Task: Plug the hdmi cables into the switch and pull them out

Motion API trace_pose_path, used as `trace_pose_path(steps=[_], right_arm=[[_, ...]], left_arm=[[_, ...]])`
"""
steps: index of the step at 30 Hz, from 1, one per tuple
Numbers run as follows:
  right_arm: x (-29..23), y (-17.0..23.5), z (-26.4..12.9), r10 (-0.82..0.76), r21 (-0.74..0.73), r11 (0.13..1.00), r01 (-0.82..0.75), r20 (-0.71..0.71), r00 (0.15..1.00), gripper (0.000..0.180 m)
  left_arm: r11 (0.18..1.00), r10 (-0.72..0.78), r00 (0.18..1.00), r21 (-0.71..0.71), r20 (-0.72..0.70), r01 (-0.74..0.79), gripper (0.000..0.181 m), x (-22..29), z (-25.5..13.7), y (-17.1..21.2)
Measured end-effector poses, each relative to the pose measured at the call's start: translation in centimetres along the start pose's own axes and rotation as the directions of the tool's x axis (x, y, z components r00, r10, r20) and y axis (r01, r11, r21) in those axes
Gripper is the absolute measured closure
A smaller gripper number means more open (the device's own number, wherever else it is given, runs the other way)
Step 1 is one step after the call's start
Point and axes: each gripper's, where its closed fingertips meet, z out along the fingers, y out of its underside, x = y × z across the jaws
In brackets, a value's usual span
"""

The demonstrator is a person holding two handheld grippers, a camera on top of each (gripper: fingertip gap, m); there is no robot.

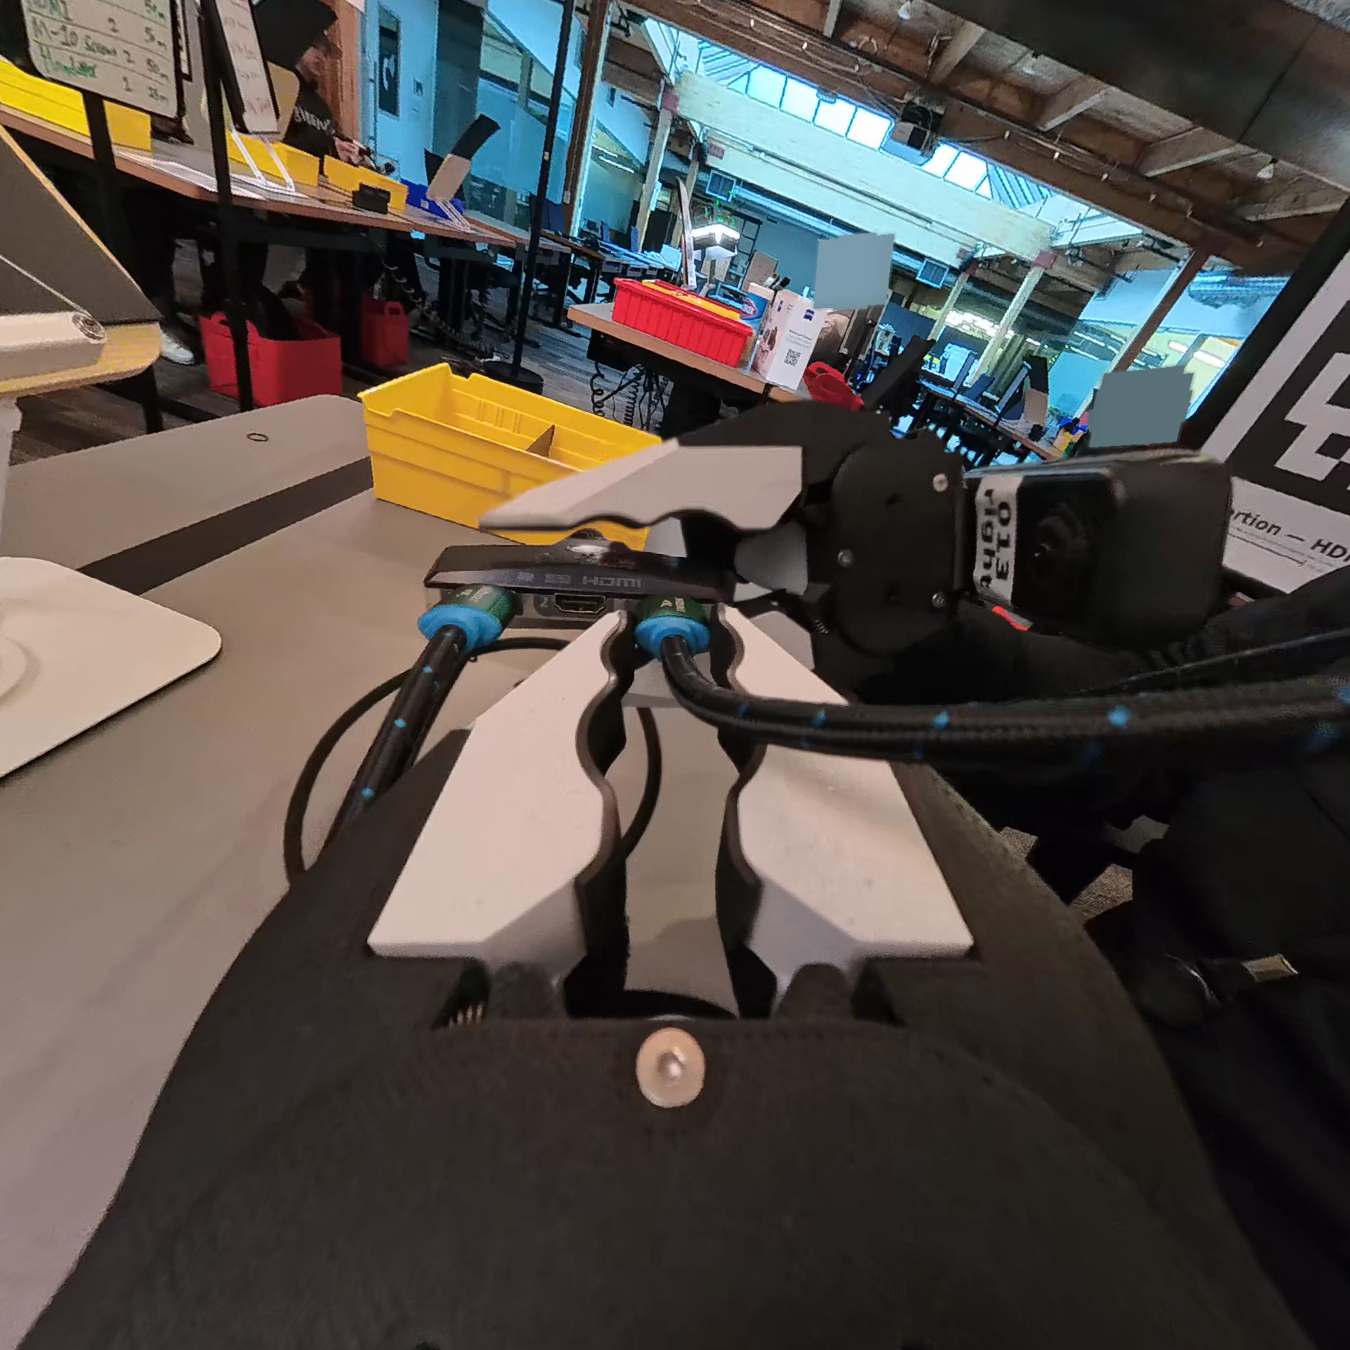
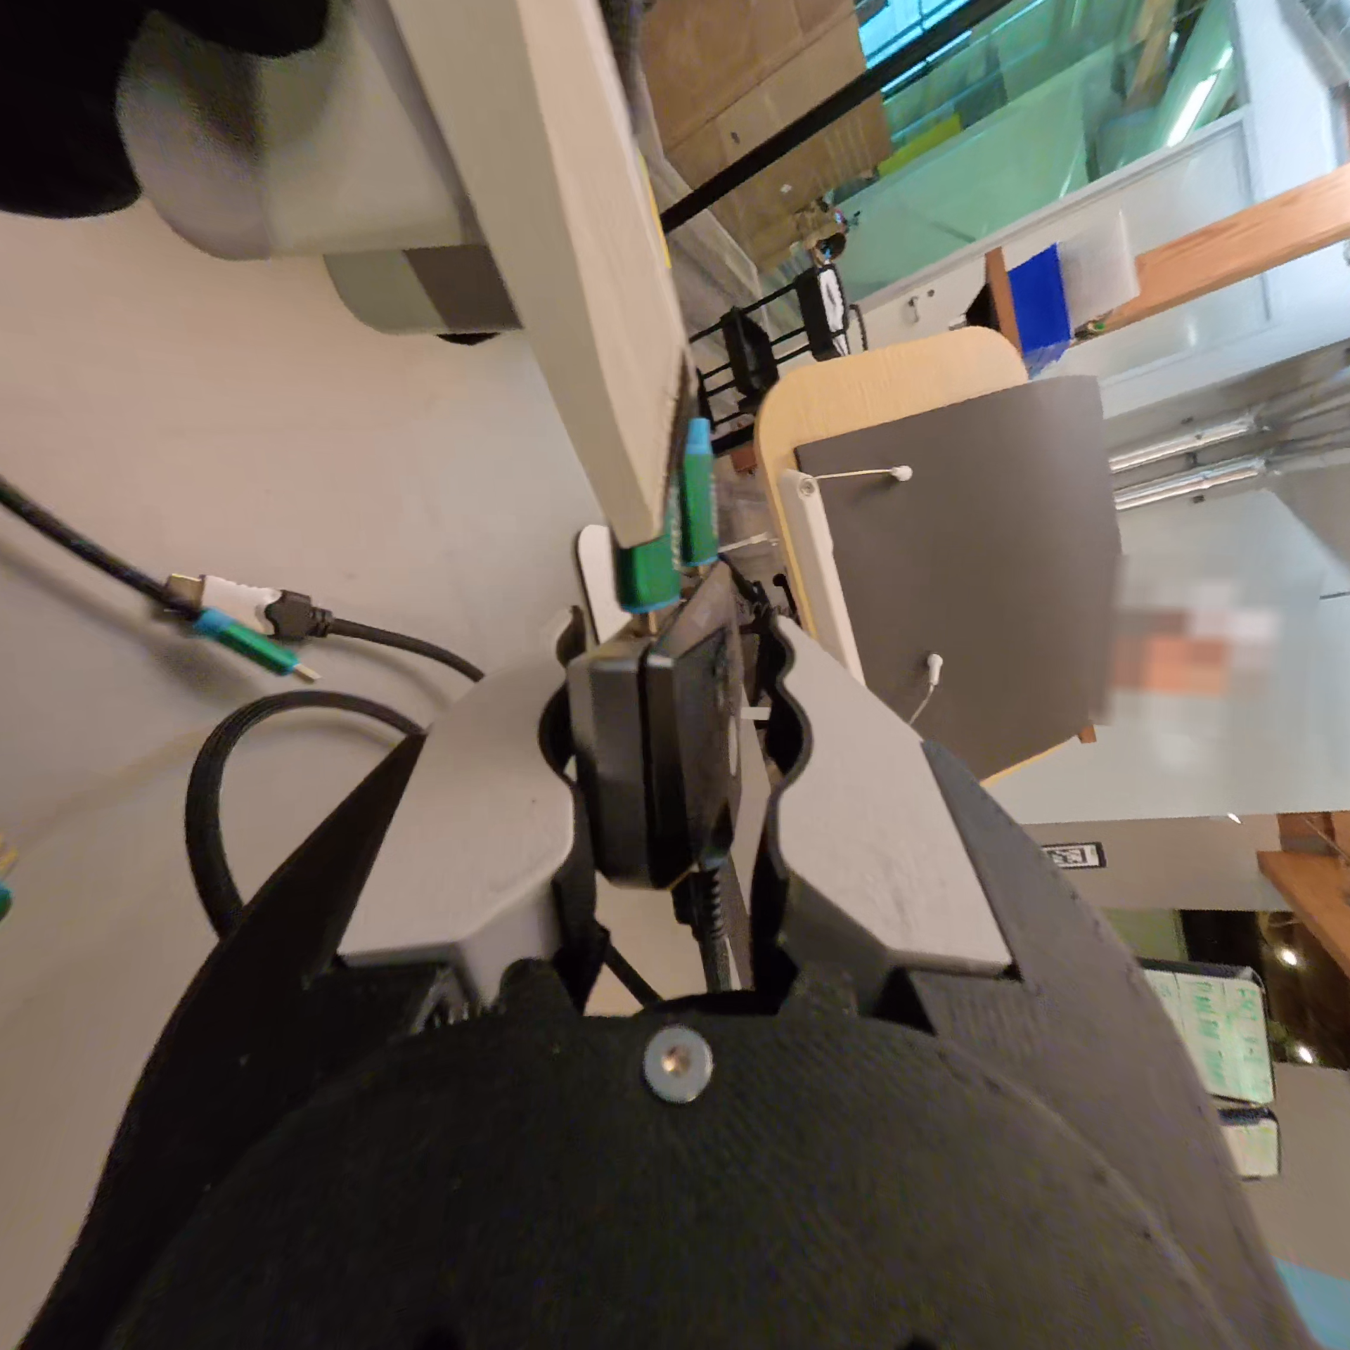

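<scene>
The black HDMI switch (image 1: 577, 576) is held just above the grey table. My right gripper (image 2: 672, 657) is shut on the switch (image 2: 657, 767), one finger on each flat face; it also shows in the left wrist view (image 1: 628, 540), coming in from the right. Two green-and-blue HDMI plugs sit in the switch's outer ports: the left plug (image 1: 467, 617) and the right plug (image 1: 668, 619). The middle port (image 1: 579, 603) is empty. My left gripper (image 1: 668, 632) is shut on the right plug (image 2: 646, 577), whose metal tip shows a little at the switch.
A third loose green HDMI plug (image 2: 248, 646) and a white-and-black connector (image 2: 241, 595) lie on the table (image 2: 292, 438), beside a looped black cable (image 2: 219, 767). A yellow bin (image 1: 497, 453) stands behind the switch. A white stand base (image 1: 73, 657) is at the left. The grippers' ends are close to 7 centimetres from one another.
</scene>
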Motion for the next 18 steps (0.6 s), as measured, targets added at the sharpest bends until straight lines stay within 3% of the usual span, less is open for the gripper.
trace_pose_path(steps=[2,5,6,8,9,18], right_arm=[[-0.4,0.2,0.2,0.008,-0.014,1.0,-0.007,0.021,1.0,0.135],[-1.0,0.8,1.1,0.009,-0.058,0.998,-0.008,0.018,1.0,0.112],[-1.2,0.8,1.1,0.012,-0.054,0.998,-0.011,0.015,1.0,0.113],[-1.0,0.8,0.9,-0.008,-0.051,0.999,0.008,-0.014,1.0,0.141],[-0.7,0.9,0.9,-0.018,-0.059,0.998,0.016,-0.028,0.999,0.144],[0.1,1.4,0.6,-0.051,-0.085,0.995,0.043,-0.096,0.994,0.147]], left_arm=[[1.0,0.005,1.0,0.0,0.001,-0.005,0.162,0.1,0.1,0.0],[1.0,-0.007,0.999,0.011,-0.032,0.007,0.162,0.9,0.5,-0.2],[1.0,0.001,1.0,0.003,-0.015,0.0,0.162,0.9,0.7,0.0],[1.0,-0.003,1.0,-0.008,-0.023,0.002,0.162,1.1,0.9,0.3],[1.0,-0.01,1.0,-0.001,-0.026,0.01,0.162,1.1,0.9,0.3],[0.999,0.026,1.0,0.023,0.001,-0.026,0.162,1.3,1.3,0.1]])
